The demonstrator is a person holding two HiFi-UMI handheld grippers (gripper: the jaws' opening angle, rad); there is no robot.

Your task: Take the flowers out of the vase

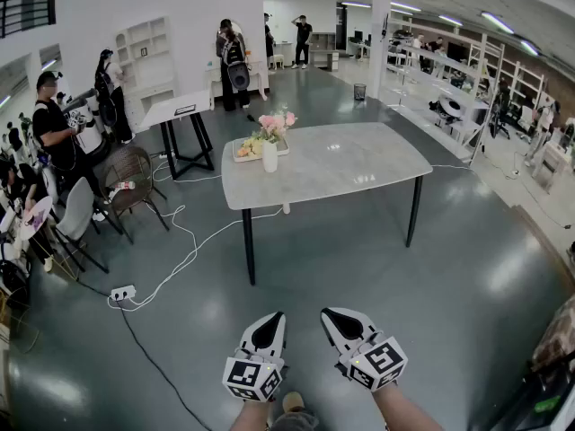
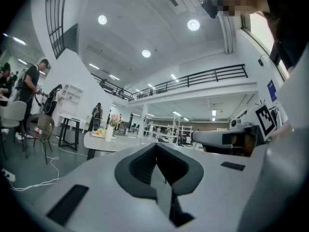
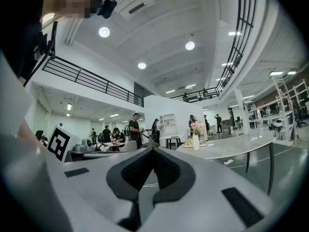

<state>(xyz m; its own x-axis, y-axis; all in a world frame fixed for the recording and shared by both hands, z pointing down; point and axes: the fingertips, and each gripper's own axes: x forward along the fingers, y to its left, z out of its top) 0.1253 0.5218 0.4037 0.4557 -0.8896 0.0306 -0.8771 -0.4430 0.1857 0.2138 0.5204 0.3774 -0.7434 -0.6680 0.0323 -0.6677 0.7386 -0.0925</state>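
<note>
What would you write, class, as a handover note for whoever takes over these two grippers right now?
Left gripper: shut, empty, held level over the floor, well short of the table.
Right gripper: the same.
Pink flowers stand in the small white vase, near the far left corner of the pale grey rectangular table.
Done: nothing; flowers untouched.
Left: walk to the table, open a gripper, grasp the stems, lift the flowers out.

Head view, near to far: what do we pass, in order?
left gripper and right gripper → power strip → table → vase with flowers → people
</note>
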